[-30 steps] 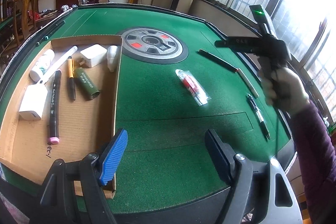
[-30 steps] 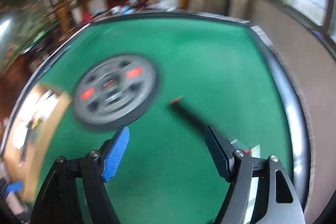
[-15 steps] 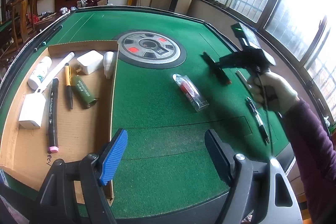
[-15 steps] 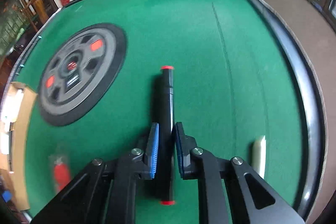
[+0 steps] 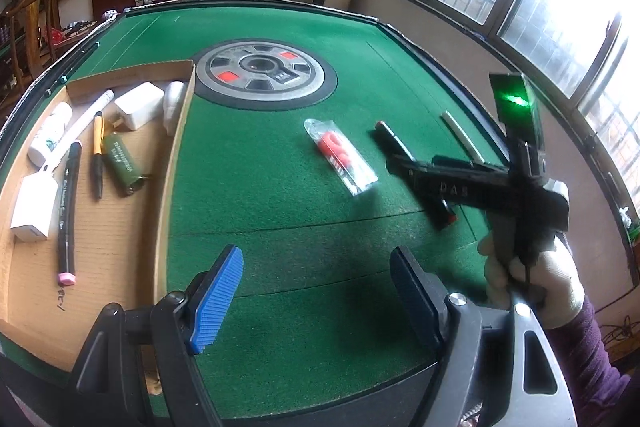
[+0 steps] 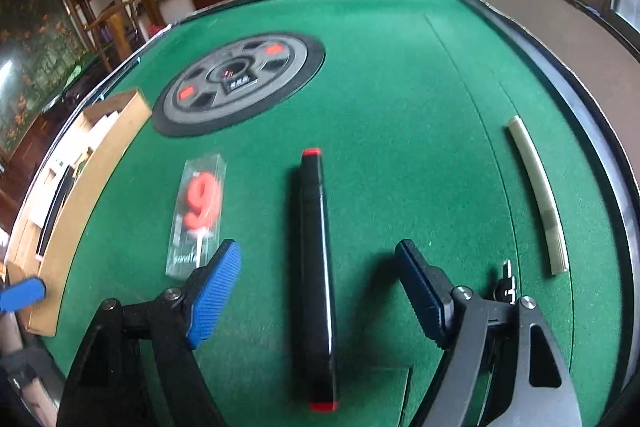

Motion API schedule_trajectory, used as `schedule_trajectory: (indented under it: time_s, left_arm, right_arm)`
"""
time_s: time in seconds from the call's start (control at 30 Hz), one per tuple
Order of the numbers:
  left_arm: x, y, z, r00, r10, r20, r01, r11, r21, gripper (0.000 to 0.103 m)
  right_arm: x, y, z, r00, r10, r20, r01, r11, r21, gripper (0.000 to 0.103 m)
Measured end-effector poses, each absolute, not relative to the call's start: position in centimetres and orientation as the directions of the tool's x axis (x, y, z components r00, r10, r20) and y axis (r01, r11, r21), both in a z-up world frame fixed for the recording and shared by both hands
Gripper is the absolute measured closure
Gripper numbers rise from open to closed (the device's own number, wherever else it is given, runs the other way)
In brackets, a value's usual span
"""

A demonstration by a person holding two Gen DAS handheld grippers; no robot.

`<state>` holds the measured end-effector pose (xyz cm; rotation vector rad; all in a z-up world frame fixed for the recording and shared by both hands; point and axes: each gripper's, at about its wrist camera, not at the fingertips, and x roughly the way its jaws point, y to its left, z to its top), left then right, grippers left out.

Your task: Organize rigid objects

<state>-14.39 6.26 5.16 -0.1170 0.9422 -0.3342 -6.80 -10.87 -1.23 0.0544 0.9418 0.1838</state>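
- The right tongs (image 6: 318, 297) are opening, the blue pad and the black pad standing wide apart; the black marker (image 6: 316, 267) with red ends lies on the green felt between them, touched by neither pad.
- In the left wrist view the right tongs (image 5: 404, 167) hang over that same marker (image 5: 394, 143), gripped at the handle by a gloved hand (image 5: 532, 279) with a purple sleeve.
- The left tongs (image 5: 316, 291) stand wide open with nothing between the pads, over bare felt just right of the cardboard tray (image 5: 176, 163).
- Just left of the marker lies a clear packet (image 6: 198, 215) holding a red figure-nine candle.
- Well to the marker's right, near the bench's black rim, lies a pale stick (image 6: 536, 195); a dark pen clip (image 6: 506, 285) shows behind the right pad.
- The bench (image 5: 280, 247) carries a round grey panel (image 5: 264, 71) with red buttons at its middle.
- Inside the tray lie a pink-ended black marker (image 5: 66, 207), a white marker (image 5: 86, 119), an orange-barrelled pen (image 5: 97, 155), a green cylinder (image 5: 122, 163), two white adapters (image 5: 138, 105), a white bottle (image 5: 50, 137) and a small white piece (image 5: 174, 103) against the tray's right wall.
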Motion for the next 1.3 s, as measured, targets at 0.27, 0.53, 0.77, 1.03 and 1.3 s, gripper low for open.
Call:
schedule_trajectory:
  time_s: [0.27,0.53,0.77,1.03,1.3]
  left_arm:
    - [-12.2,3.1,4.9,0.574,-0.218,-0.789,0.224,0.969,-0.104,0.024]
    - [-9.6,1.7,4.3,0.590,-0.088,-0.803,0.181,0.983,0.026,0.024]
    - [-8.8,2.0,3.5,0.576,-0.048,-0.816,0.156,0.986,0.052,0.024]
    - [-8.5,1.6,3.4,0.575,-0.030,-0.818,0.155,0.985,0.073,0.024]
    - [-8.1,1.0,3.2,0.569,-0.023,-0.822,0.162,0.983,0.084,0.024]
  right_arm:
    - [-6.2,-12.2,-1.2,0.583,0.243,-0.775,-0.124,0.970,0.211,0.024]
    - [-5.4,-11.1,-1.7,0.581,0.250,-0.775,-0.130,0.968,0.215,0.024]
    - [-5.4,-11.1,-1.9,0.578,0.250,-0.777,-0.136,0.968,0.210,0.023]
    - [-5.3,-10.8,-2.0,0.572,0.239,-0.785,-0.146,0.971,0.189,0.023]
    - [-5.4,-10.4,-2.1,0.565,0.218,-0.796,-0.163,0.975,0.151,0.025]
